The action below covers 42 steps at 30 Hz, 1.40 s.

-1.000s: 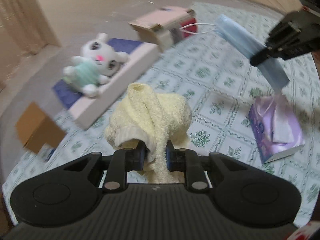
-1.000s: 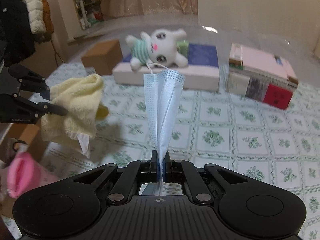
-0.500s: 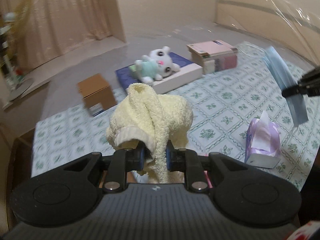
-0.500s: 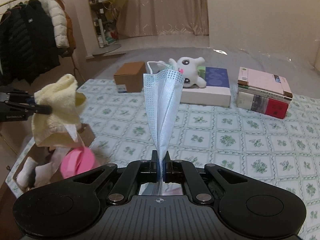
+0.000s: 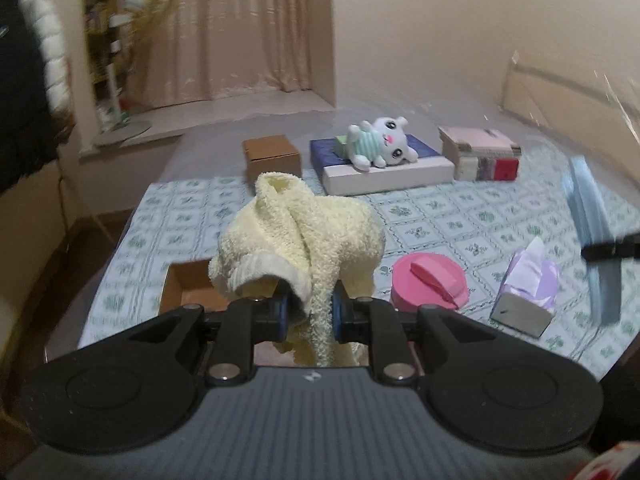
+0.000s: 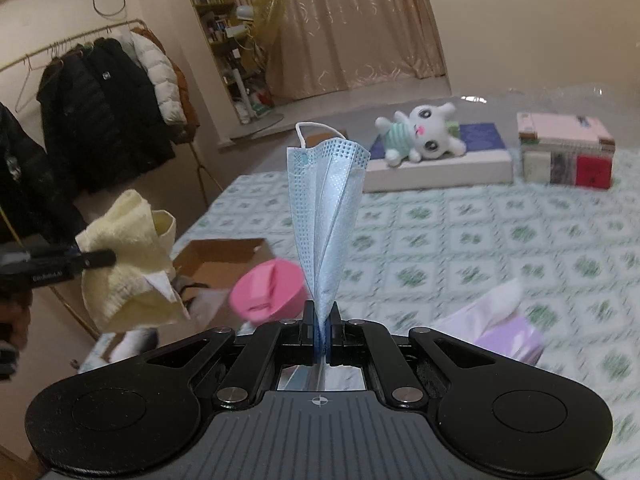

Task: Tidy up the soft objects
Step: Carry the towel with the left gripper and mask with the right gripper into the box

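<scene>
My left gripper (image 5: 308, 312) is shut on a bunched pale yellow towel (image 5: 298, 236), which hangs in the air above an open cardboard box (image 5: 188, 288) at the table's near left. My right gripper (image 6: 321, 330) is shut on a folded blue face mask (image 6: 326, 216) that stands up from its jaws. In the right wrist view the towel (image 6: 128, 256) and left gripper's fingers (image 6: 94, 258) show at the left, over the box (image 6: 216, 264). The mask (image 5: 590, 216) appears at the right edge of the left wrist view. A white plush bunny (image 5: 380, 142) lies on a flat box far back.
A pink round lid (image 5: 430, 282) and a purple tissue box (image 5: 528, 292) sit on the patterned tablecloth (image 5: 440, 216). A small closed cardboard box (image 5: 272, 156), a blue-topped flat box (image 5: 388, 168) and stacked books (image 5: 480, 152) line the far edge. Coats (image 6: 104, 108) hang at the left.
Both grippers have pulled back and swung left with their loads. The towel now hangs over the open cardboard box. The left wrist has rolled level.
</scene>
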### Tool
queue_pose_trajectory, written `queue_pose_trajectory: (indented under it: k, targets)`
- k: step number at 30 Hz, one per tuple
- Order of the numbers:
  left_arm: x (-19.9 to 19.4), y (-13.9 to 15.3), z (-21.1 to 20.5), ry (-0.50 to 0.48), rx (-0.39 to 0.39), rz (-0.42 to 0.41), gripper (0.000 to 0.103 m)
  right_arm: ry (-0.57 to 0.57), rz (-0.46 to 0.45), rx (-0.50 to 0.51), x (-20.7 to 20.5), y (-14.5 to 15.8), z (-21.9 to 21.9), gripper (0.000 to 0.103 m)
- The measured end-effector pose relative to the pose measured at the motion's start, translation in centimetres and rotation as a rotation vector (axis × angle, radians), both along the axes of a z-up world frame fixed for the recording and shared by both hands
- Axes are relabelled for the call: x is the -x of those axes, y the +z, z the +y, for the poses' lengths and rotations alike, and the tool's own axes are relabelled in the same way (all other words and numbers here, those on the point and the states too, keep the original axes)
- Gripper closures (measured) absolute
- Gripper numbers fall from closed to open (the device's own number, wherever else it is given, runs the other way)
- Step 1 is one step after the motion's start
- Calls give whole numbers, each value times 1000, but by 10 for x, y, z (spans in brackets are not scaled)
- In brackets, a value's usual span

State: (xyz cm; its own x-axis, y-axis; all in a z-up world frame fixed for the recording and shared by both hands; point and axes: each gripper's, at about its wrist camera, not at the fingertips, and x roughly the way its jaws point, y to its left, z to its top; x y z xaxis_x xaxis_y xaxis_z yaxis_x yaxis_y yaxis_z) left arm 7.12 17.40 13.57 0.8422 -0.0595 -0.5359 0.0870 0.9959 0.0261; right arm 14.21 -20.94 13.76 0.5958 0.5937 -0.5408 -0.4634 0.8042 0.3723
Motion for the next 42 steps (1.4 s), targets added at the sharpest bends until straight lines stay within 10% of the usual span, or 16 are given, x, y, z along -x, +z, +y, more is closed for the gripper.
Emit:
queue_pose_trajectory:
  k: [17, 42]
  targets:
    - [82, -33, 24, 180, 70, 17, 86, 150, 2, -56, 42, -4, 58, 100]
    - [46, -49, 63, 153, 68, 30, 86, 319, 30, 16, 17, -31, 172, 100]
